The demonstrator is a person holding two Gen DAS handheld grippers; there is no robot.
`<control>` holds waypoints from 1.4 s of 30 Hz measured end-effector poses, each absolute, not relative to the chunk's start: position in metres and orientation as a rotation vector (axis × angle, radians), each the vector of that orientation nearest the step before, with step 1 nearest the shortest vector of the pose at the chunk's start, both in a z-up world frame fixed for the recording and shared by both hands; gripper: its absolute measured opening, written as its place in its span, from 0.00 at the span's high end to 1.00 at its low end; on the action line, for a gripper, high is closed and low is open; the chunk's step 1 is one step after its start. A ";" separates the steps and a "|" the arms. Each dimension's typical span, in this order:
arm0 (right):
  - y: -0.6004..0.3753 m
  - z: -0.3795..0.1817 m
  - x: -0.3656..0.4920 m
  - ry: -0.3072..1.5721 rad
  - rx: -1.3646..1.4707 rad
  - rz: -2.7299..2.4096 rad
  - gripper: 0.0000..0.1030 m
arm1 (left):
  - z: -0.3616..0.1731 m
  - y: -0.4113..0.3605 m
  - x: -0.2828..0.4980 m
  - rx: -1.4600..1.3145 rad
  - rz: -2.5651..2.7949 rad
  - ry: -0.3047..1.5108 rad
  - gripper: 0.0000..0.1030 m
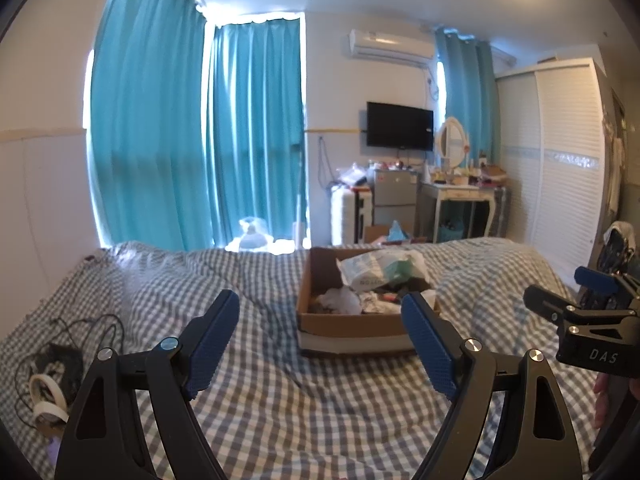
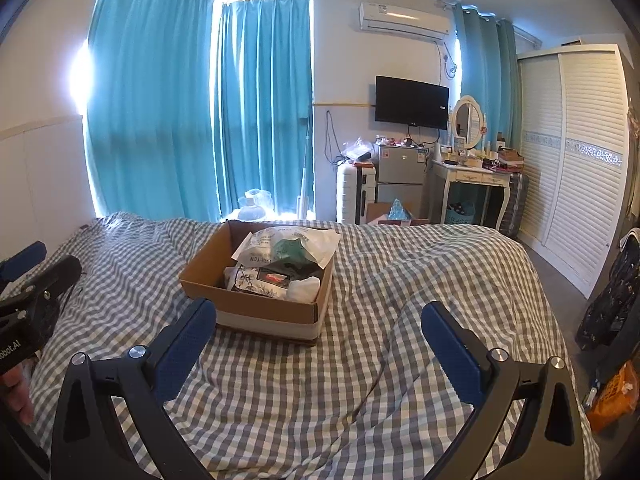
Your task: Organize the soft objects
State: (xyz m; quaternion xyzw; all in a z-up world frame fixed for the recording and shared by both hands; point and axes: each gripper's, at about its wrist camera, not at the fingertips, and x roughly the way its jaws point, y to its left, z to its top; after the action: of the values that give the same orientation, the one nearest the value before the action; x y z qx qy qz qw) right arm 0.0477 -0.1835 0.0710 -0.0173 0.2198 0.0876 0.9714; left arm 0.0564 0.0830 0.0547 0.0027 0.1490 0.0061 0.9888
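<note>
A brown cardboard box [image 1: 320, 320] [image 2: 208, 276] sits on the checked bedspread [image 1: 260, 400] [image 2: 360, 360]. It holds several soft items, topped by a white plastic bag [image 1: 380, 268] [image 2: 288, 246] with green cloth inside, plus white and patterned fabric [image 2: 260, 284]. My left gripper [image 1: 320, 308] is open and empty, held above the bed just short of the box. My right gripper [image 2: 316, 316] is open and empty, also above the bed near the box's front right corner. Each gripper shows at the edge of the other's view, the right one [image 1: 560, 292] and the left one [image 2: 36, 264].
A tangle of black cables and a white tape roll [image 1: 46, 396] lie on the bed's left side. Beyond the bed stand teal curtains [image 2: 160, 100], a small fridge [image 2: 400, 172], a dressing table [image 2: 472, 176] and a white wardrobe [image 2: 580, 160]. An orange bag [image 2: 612, 396] lies at the right.
</note>
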 end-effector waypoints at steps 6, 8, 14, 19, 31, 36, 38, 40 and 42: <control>-0.184 0.071 0.048 0.445 -0.030 0.175 0.00 | 0.052 0.079 0.056 0.017 0.000 0.307 0.18; -0.184 0.071 0.048 0.450 -0.029 0.178 0.00 | 0.052 0.078 0.056 0.023 0.001 0.309 0.18; -0.182 0.071 0.046 0.447 -0.034 0.181 0.00 | 0.052 0.078 0.056 0.014 0.002 0.316 0.18; -0.180 0.072 0.045 0.446 -0.034 0.183 0.00 | 0.052 0.079 0.053 0.011 0.007 0.315 0.18; -0.177 0.073 0.041 0.446 -0.039 0.183 0.00 | 0.053 0.085 0.043 0.002 0.012 0.311 0.18; -0.174 0.075 0.036 0.441 -0.048 0.183 0.00 | 0.054 0.090 0.040 -0.013 0.016 0.308 0.18; -0.173 0.075 0.035 0.438 -0.052 0.183 0.00 | 0.053 0.090 0.039 -0.013 0.017 0.307 0.18; -0.172 0.075 0.034 0.440 -0.054 0.183 0.00 | 0.053 0.090 0.039 -0.011 0.016 0.307 0.18; -0.171 0.075 0.034 0.440 -0.058 0.183 0.00 | 0.053 0.091 0.039 -0.012 0.012 0.306 0.18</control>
State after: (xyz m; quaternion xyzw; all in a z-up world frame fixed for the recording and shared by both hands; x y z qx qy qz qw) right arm 0.0340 -0.1706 0.0749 -0.0285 0.2181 0.0904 0.9713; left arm 0.0388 0.0905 0.0529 -0.0061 0.1522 0.0059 0.9883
